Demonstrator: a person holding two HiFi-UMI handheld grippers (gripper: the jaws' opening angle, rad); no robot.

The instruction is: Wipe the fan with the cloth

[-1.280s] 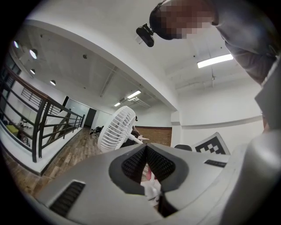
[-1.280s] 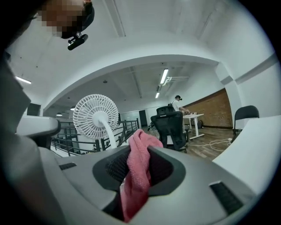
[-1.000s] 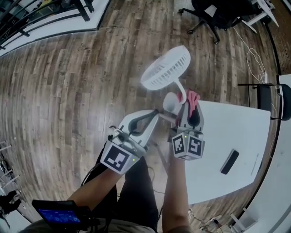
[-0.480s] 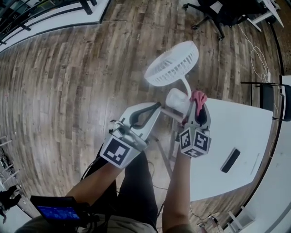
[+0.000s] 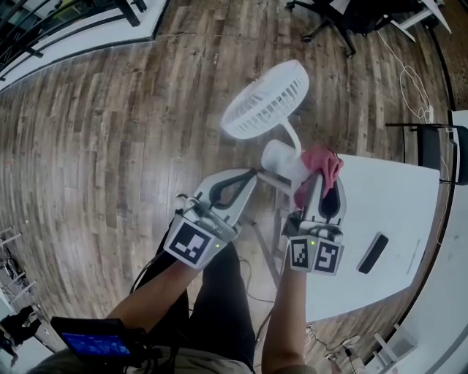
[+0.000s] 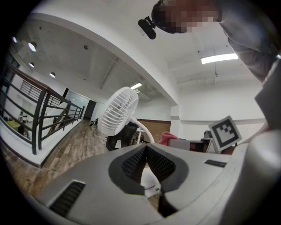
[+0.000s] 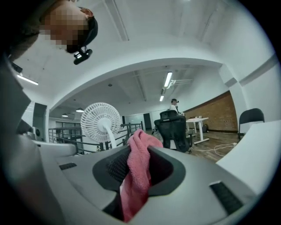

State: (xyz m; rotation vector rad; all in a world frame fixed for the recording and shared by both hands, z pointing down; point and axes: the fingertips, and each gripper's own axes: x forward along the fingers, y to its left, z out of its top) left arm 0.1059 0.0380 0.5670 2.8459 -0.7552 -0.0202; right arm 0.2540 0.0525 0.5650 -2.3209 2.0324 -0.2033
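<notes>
A white fan [image 5: 265,100] stands with its round base [image 5: 281,159] at the corner of the white table [image 5: 387,197], its grille tilted up. My left gripper [image 5: 252,174] is shut, its tips against the near left side of the base; I cannot tell if anything is pinched. In the left gripper view the pads [image 6: 153,165] meet, with the fan [image 6: 117,110] beyond. My right gripper [image 5: 322,174] is shut on a pink cloth [image 5: 319,164], just right of the base. In the right gripper view the cloth [image 7: 138,171] hangs between the jaws and the fan [image 7: 102,121] stands ahead to the left.
A flat black object [image 5: 373,253] lies on the table to the right. A black office chair [image 5: 344,18] and another chair [image 5: 439,153] stand on the wooden floor, with cables [image 5: 409,95] between them. A railing [image 6: 39,114] runs along the left.
The right gripper with the pink cloth has shifted a little right and up beside the fan's base, showing more cloth. The left gripper stays at the base.
</notes>
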